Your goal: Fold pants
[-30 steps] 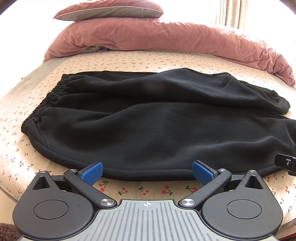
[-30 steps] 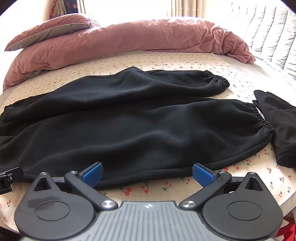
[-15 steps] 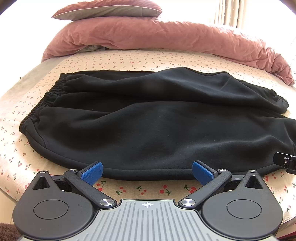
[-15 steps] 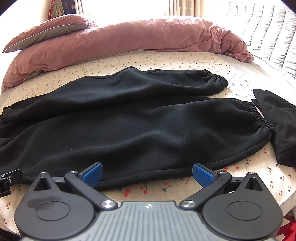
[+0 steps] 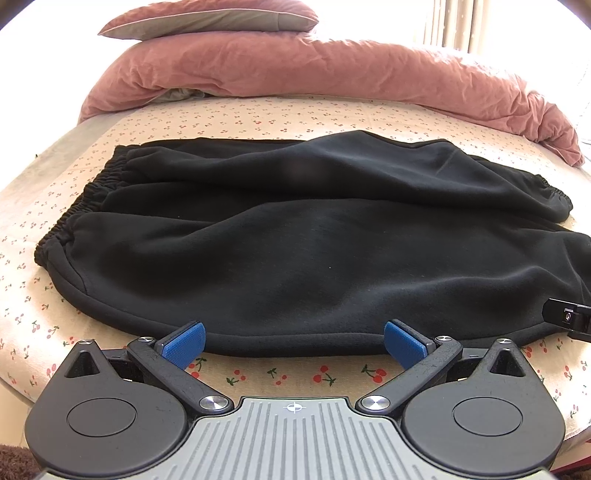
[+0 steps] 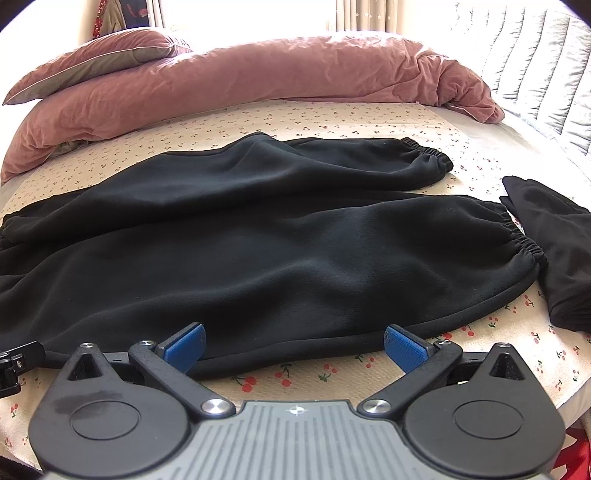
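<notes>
Black fleece pants lie flat across the cherry-print bed sheet, waistband at the left, elastic cuffs at the right; they also show in the right wrist view. My left gripper is open and empty, its blue pads just at the pants' near hem by the waist end. My right gripper is open and empty at the near hem of the front leg. The tip of the right gripper shows at the left wrist view's right edge.
A pink duvet and a pillow lie along the far side of the bed. A second folded black garment lies right of the pants' cuffs. The bed edge runs just below both grippers.
Both grippers have pulled back and risen slightly, so the pants sit a little farther off. Both stay open. The pants have not moved.
</notes>
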Motion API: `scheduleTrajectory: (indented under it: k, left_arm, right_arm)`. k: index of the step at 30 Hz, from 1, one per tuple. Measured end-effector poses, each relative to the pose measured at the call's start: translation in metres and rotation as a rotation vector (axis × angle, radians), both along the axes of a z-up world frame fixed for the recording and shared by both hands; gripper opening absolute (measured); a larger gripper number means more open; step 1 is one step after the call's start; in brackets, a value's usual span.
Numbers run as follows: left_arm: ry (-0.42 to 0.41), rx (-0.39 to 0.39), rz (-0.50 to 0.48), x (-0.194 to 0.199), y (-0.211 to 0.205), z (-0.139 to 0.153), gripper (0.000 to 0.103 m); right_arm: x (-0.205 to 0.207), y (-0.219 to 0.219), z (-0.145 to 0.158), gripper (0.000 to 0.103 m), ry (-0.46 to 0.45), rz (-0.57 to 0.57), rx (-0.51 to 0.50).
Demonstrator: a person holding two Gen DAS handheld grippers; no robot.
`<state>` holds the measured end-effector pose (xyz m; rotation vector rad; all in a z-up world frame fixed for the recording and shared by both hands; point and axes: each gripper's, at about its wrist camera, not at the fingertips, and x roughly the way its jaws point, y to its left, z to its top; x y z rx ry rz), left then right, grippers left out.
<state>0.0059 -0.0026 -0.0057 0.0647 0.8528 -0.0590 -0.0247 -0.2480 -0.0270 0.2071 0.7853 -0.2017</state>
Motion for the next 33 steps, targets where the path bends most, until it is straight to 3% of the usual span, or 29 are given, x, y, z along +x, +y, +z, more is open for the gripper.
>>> scheduleTrajectory:
  k: [8, 11, 14, 19, 27, 33]
  left_arm:
    - [-0.064, 0.041, -0.063, -0.001, -0.010, -0.001, 0.103]
    - [-0.145, 0.014, -0.142, -0.005, -0.013, -0.002, 0.103]
    - [-0.158, -0.003, -0.191, 0.000, -0.013, 0.000, 0.103]
    - [-0.153, -0.057, -0.170, 0.011, 0.010, 0.007, 0.103]
    - [-0.087, -0.120, 0.088, 0.048, 0.117, 0.010, 0.103]
    - [-0.067, -0.238, 0.351, 0.058, 0.217, -0.007, 0.099]
  right_arm:
    - [-0.003, -0.011, 0.004, 0.103, -0.044, -0.025, -0.033]
    - [-0.002, -0.021, 0.003, 0.103, -0.050, -0.037, -0.033]
    - [-0.002, -0.033, -0.002, 0.103, -0.039, -0.047, -0.009]
    - [-0.003, -0.058, -0.007, 0.103, -0.035, -0.060, 0.061]
    - [-0.006, -0.121, -0.005, 0.103, -0.040, -0.107, 0.070]
    - [-0.017, -0.169, -0.021, 0.103, -0.042, -0.218, 0.208]
